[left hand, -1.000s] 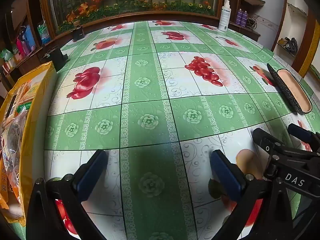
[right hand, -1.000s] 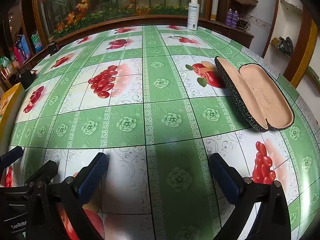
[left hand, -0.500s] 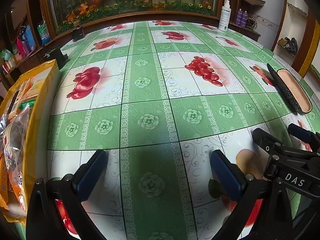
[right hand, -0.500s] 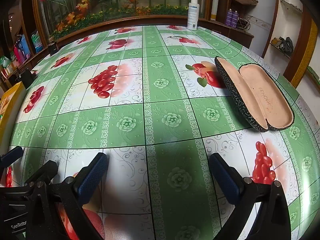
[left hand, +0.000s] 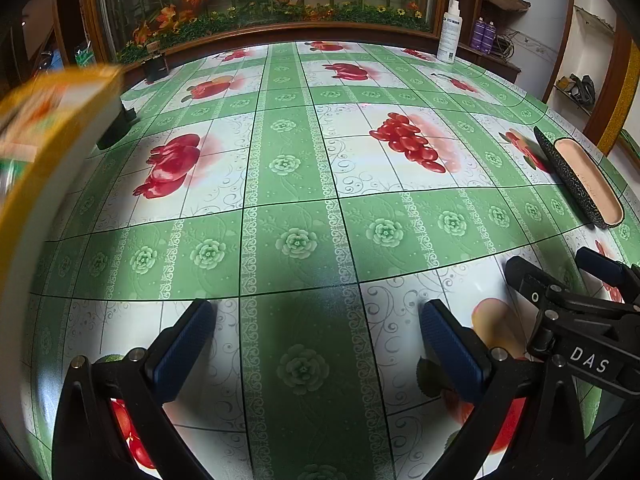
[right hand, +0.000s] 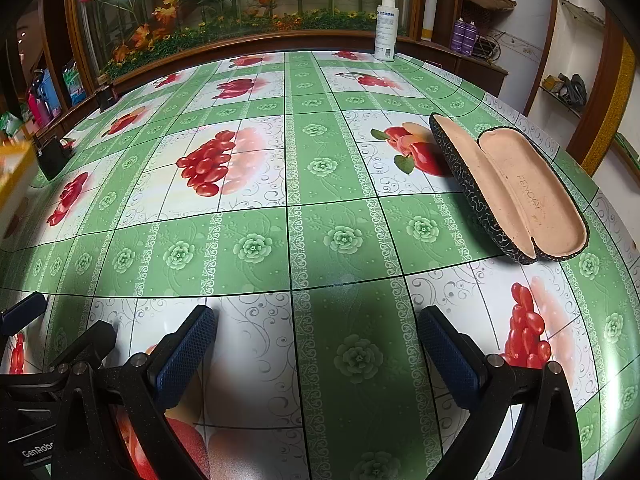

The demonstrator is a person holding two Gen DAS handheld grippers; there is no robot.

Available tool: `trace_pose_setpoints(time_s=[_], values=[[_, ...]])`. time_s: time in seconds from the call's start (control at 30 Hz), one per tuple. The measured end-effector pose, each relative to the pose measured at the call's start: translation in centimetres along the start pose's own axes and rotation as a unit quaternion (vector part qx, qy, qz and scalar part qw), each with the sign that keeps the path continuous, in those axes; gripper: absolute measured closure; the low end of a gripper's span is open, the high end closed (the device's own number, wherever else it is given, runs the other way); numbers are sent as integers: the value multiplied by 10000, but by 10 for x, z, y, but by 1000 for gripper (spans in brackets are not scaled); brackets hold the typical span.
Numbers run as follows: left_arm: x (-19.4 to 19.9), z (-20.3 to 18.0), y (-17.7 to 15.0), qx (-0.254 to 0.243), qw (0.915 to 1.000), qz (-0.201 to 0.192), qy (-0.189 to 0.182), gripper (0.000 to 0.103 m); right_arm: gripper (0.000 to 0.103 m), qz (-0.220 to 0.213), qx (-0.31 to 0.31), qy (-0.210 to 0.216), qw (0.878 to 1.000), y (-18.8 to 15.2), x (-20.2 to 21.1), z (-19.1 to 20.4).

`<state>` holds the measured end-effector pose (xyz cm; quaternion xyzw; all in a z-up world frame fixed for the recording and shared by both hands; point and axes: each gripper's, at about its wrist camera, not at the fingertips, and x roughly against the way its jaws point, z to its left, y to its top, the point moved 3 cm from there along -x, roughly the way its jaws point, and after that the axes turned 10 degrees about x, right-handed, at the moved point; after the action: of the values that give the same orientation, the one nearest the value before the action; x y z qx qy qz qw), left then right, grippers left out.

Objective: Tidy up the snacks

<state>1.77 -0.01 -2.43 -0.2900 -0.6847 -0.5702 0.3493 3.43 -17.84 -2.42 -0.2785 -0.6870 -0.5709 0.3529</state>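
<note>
**Both grippers open and empty over the bench; snack box blurred at far left**

- Snack box [left hand: 48, 128]: yellow-orange, at the left edge of the left wrist view, strongly blurred. Its long side runs from the near left toward the far middle of the bench. Whether it rests on the bench or is lifted cannot be told. The right wrist view catches only a yellow corner [right hand: 14, 176] at its left margin.
- Left gripper [left hand: 316, 344]: jaws spread wide, nothing between the blue pads, low over the green-and-white fruit-print bench [left hand: 296, 200].
- Right gripper [right hand: 316, 344]: jaws likewise wide apart and empty. It sits just beside the left one; each view shows the other's black frame at its edge.
- Open glasses case [right hand: 516, 188]: black patterned shell, tan lining, lying on the right part of the bench, long axis running near-right to far-left. The right view shows both halves; the left view shows it edge-on [left hand: 580, 180].
- White spray bottle [right hand: 385, 28] upright at the far edge, well apart from everything.
- A small black object [left hand: 116, 128] lies just beyond the box's far end.
</note>
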Motion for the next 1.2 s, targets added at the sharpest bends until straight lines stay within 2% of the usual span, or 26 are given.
trace_pose_setpoints(time_s=[1.2], values=[[2,-3,-2,-29,10000,2,-23,0,1,1,-6,4,10000,0,-1,-2]])
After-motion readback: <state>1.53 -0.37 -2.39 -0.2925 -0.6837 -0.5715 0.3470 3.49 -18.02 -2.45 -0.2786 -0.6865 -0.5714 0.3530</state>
